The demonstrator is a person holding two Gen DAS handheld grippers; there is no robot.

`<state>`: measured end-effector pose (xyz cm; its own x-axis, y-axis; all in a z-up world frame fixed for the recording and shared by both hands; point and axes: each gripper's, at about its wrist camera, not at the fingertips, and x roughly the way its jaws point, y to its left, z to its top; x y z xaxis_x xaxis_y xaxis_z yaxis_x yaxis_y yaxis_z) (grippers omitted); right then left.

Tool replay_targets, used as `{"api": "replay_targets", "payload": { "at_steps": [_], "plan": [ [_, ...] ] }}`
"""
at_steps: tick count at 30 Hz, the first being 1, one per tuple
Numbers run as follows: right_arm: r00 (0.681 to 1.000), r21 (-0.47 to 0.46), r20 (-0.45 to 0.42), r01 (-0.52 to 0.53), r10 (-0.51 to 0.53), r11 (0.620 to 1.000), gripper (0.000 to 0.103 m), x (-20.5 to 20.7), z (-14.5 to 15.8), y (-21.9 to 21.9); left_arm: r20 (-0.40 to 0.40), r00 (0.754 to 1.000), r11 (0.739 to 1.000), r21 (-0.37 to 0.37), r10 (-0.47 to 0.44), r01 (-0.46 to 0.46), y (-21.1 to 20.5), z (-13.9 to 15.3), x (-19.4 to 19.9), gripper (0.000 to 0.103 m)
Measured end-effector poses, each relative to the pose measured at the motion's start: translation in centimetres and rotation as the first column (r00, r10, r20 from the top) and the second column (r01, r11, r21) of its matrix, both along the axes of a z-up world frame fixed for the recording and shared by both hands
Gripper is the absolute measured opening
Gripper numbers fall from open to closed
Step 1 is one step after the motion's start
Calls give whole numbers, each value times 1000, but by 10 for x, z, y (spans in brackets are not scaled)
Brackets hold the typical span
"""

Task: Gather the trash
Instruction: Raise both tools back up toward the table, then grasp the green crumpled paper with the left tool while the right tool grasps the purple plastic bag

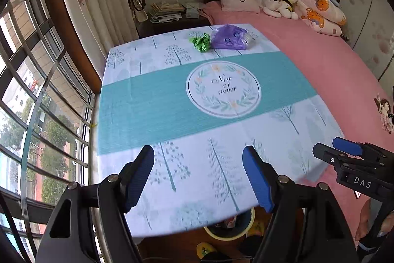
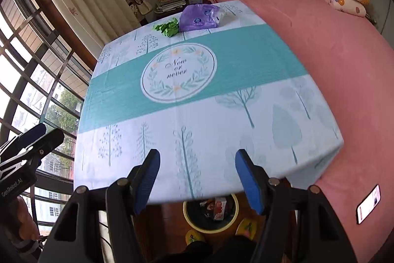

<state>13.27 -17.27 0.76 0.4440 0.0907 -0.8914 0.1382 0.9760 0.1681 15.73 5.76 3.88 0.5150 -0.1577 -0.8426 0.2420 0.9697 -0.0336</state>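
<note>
Both the left tongs [image 1: 198, 179] and right tongs [image 2: 195, 180] hang spread and empty over the near edge of the table [image 1: 152, 100]. The trash, a purple bag [image 1: 229, 37] touching a green wrapper [image 1: 200, 41], lies at the far edge, so this looks like the approach step. Next comes a long forward reach, then dropping it in the bin [image 2: 188, 221] under the table.

Crinkled glossy purple plastic bag [image 1: 229, 37]; matt tablecloth [image 1: 152, 102].
</note>
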Motion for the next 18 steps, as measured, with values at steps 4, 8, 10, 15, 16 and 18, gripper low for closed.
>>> {"api": "replay_targets", "payload": {
  "at_steps": [4,8,10,15,16,18],
  "plan": [
    [998,-10,17,-54,54,998,64,50,2,-15,6,999,999,-1,39,-39,-9,3,43,73],
    [990,-3,45,-136,136,991,64,118,3,-34,16,995,995,22,97,-97,-27,5,94,73],
    [984,-5,44,-173,173,985,64,152,1,-45,14,991,990,43,131,-131,-38,4,121,73],
    [965,-5,39,-259,259,966,66,237,-9,-73,-49,977,977,61,207,-204,-64,-15,197,77],
    [960,-15,39,-277,278,961,68,255,-13,-79,-64,975,976,63,214,-210,-70,-20,212,77],
    [950,-31,37,-308,309,951,71,287,-21,-88,-82,970,972,77,228,-222,-81,-30,243,77]
  ]
}}
